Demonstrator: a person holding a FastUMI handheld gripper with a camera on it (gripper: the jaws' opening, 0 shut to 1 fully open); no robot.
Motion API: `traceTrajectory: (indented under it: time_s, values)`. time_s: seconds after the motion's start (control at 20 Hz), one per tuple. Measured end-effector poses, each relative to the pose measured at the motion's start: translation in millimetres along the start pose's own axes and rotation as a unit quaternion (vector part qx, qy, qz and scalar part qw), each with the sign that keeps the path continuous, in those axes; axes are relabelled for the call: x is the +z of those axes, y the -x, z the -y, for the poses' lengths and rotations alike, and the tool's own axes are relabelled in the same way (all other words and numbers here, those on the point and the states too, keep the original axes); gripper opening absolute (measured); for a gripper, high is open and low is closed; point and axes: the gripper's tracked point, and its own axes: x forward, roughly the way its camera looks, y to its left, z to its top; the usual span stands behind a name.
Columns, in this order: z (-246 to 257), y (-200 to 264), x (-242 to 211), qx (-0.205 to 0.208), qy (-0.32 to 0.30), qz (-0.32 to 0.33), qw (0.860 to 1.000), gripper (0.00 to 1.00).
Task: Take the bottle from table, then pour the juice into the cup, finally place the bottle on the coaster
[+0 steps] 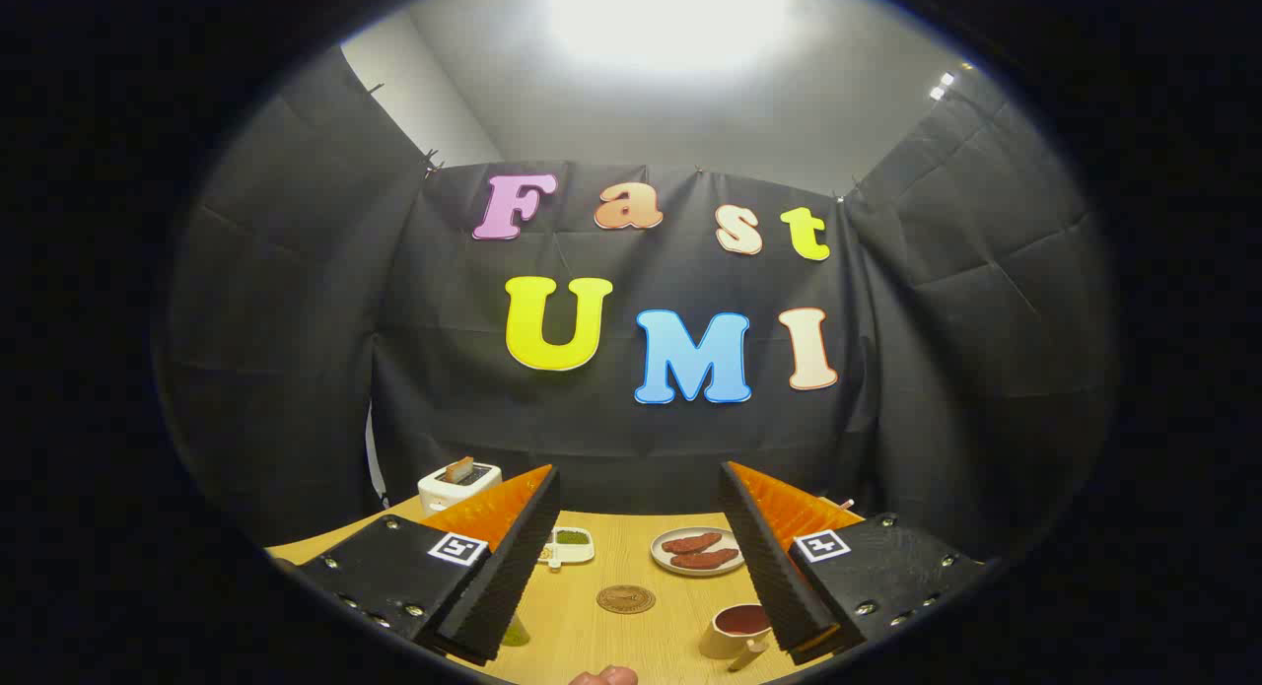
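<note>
Gripper (pixel 636 557) spread wide, fingers apart w/ nothing between them, held up above the table (pixel 582 621). Left finger (pixel 498 577) sits lower left of centre, right finger (pixel 769 562) lower right; each carries a small square marker on its block.

Coaster (pixel 625 598): round, brown, flat on the table, in the gap between the fingers, bottom centre of frame. Cup (pixel 737 630): pale, w/ dark red liquid inside, just beside the right finger's inner edge, low right of centre; handle points toward the bottom edge. Something green (pixel 515 634) peeks out under the left finger tip, bottom left of centre. May be the bottle, can't tell, mostly hidden.

Farther back, beyond the fingers: white plate (pixel 697 552) w/ two reddish-brown pieces of food, centre-right; small white dish (pixel 569 545) w/ two sections, one holding smth green, just left of centre, close to the left finger. White toaster (pixel 459 484) w/ a slice of bread sticking up, at the table's far left, near the cloth wall.

At the very bottom centre a bit of a hand (pixel 603 676) shows, fingertips only.
</note>
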Motion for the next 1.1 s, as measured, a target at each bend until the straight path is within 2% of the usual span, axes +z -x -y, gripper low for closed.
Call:
traceTrajectory:
  time_s: [0.45, 1.1]
  values:
    - [23, 10, -1, -0.031, -0.006, 0.010, 0.999, 0.97]
    - [-2, -7, -25, -0.003, 0.002, 0.000, 1.000, 0.97]
